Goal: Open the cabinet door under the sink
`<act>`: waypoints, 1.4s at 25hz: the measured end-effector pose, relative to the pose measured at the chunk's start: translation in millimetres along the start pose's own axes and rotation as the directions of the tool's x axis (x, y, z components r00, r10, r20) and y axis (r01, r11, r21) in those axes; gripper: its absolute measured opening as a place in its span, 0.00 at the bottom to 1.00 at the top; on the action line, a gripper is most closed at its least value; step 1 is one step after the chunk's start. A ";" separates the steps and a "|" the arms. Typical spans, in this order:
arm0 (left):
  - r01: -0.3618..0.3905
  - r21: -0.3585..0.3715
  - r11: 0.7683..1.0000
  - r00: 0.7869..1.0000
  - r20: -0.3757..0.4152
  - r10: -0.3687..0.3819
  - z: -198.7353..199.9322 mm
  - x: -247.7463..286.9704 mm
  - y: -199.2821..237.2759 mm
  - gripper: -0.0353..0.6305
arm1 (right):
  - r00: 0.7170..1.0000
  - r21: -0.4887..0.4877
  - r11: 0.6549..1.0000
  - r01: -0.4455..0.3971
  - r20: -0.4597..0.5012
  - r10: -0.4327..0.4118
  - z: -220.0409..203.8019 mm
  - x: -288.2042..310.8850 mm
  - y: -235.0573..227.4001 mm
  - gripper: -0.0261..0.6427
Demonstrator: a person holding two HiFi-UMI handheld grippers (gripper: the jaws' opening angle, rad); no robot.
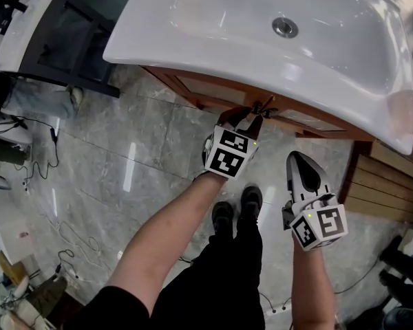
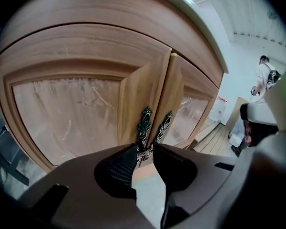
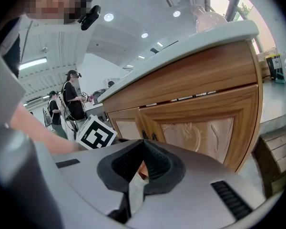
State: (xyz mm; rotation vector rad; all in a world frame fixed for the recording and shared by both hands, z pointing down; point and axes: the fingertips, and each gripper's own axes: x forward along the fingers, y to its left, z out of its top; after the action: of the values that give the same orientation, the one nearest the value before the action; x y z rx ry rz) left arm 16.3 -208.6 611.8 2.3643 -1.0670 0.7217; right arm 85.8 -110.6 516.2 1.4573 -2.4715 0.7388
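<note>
Head view: the white sink [image 1: 213, 19] fills the top of the frame, with the wooden cabinet door [image 1: 213, 88] just under its rim. The left gripper [image 1: 256, 115] reaches up to the dark handle [image 1: 265, 107] at frame centre. The right gripper [image 1: 297, 158] hangs lower right, above the grey tiled floor [image 1: 124, 150], apart from the cabinet.

Left gripper view: both doors stand shut. The left gripper's [image 2: 144, 154] jaws are narrowly apart, with the lower end of the ornate handle [image 2: 144, 128] between the tips. I cannot tell if the pads press it. A second handle [image 2: 164, 123] sits just right of it.

Right gripper view: the right gripper's [image 3: 144, 163] jaws are together and empty. The cabinet door [image 3: 200, 132] lies beyond, at centre right.
</note>
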 end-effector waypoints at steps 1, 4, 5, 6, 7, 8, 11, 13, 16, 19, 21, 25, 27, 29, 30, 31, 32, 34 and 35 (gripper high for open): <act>-0.009 0.001 1.000 1.000 -0.002 0.009 -1.3 1.1 0.8 0.22 | 1.000 0.003 1.000 0.004 0.002 -0.004 0.3 -1.1 -0.3 0.06; -0.023 0.005 1.000 1.000 -0.018 0.023 -4.1 5.2 2.4 0.20 | 1.000 0.005 1.000 0.014 0.003 -0.014 -0.2 -5.0 -2.3 0.06; -0.024 0.006 1.000 0.999 -0.023 0.024 -4.2 7.1 2.7 0.20 | 1.000 0.004 1.000 0.016 0.002 -0.016 -1.0 -6.5 -3.3 0.06; -0.024 0.007 1.000 0.999 -0.027 0.025 -3.8 8.8 2.9 0.21 | 1.000 0.002 1.000 0.018 0.001 -0.018 -2.0 -8.1 -4.3 0.06; -0.027 0.009 1.000 0.999 -0.031 0.027 -3.2 10.2 2.8 0.21 | 1.000 0.001 1.000 0.020 0.000 -0.020 -3.0 -9.9 -5.2 0.06; -0.030 0.009 0.999 0.999 -0.034 0.031 -2.5 11.5 2.5 0.21 | 1.000 0.001 1.000 0.022 -0.001 -0.022 -3.8 -11.8 -6.1 0.06; -0.037 0.004 0.999 0.998 -0.043 0.037 -2.4 14.5 1.3 0.21 | 0.999 0.012 0.999 0.032 0.000 -0.032 -5.4 -18.0 -6.6 0.06; -0.038 0.002 0.999 0.998 -0.054 0.038 -3.6 14.9 0.4 0.21 | 0.999 0.021 0.999 0.033 -0.002 -0.033 -5.5 -22.5 -2.6 0.06; -0.051 0.008 0.999 0.997 -0.063 0.052 -4.6 12.5 0.4 0.20 | 1.000 0.014 1.000 0.024 -0.011 -0.024 -2.2 -27.8 2.9 0.06; -0.044 0.042 0.998 0.997 -0.066 0.047 -3.9 10.1 -1.4 0.19 | 0.999 0.006 0.999 0.032 -0.022 -0.032 2.4 -33.8 1.7 0.06; -0.025 0.038 0.999 0.997 -0.069 0.028 -4.6 6.9 -2.0 0.19 | 0.999 -0.004 1.000 0.021 -0.024 -0.021 3.1 -38.4 2.1 0.06; -0.018 0.052 0.998 0.998 -0.064 0.022 -8.7 -0.9 -5.5 0.18 | 0.999 -0.032 0.999 0.015 -0.044 -0.016 -0.9 -40.6 -1.2 0.06; -0.019 0.088 0.996 0.998 -0.062 0.024 -12.4 -4.7 -7.2 0.18 | 0.998 -0.053 0.998 0.018 -0.059 -0.021 -1.9 -36.5 -1.4 0.06; -0.009 0.112 0.994 0.998 -0.064 0.017 -19.3 -8.4 -9.5 0.18 | 0.997 -0.074 0.997 0.015 -0.077 -0.021 -3.6 -30.4 -0.1 0.06; -0.002 0.117 0.993 0.998 -0.065 0.010 -22.5 -10.2 -10.7 0.18 | 0.996 -0.088 0.996 0.009 -0.084 -0.017 -4.2 -26.7 0.8 0.06; 0.005 0.120 0.993 0.998 -0.063 0.003 -24.7 -12.1 -11.4 0.18 | 0.996 -0.103 0.995 0.001 -0.090 -0.010 -4.2 -22.4 2.1 0.06; 0.009 0.119 0.993 0.998 -0.060 -0.002 -26.3 -14.3 -11.3 0.18 | 0.996 -0.120 0.993 -0.011 -0.094 0.000 -3.3 -17.5 3.9 0.07; 0.011 0.108 0.994 0.999 -0.048 -0.005 -28.6 -19.0 -9.1 0.18 | 0.995 -0.150 0.988 -0.043 -0.099 0.028 -0.2 -7.1 8.1 0.09; 0.012 0.100 0.995 0.999 -0.039 -0.008 -29.2 -21.2 -8.1 0.18 | 0.994 -0.161 0.985 -0.058 -0.100 0.042 1.6 -2.2 9.5 0.11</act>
State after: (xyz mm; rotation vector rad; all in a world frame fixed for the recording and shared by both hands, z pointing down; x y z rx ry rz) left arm 2.6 -175.2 619.5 2.4276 -1.0241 0.8320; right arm 78.9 -105.9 510.9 1.2756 -2.4395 0.5844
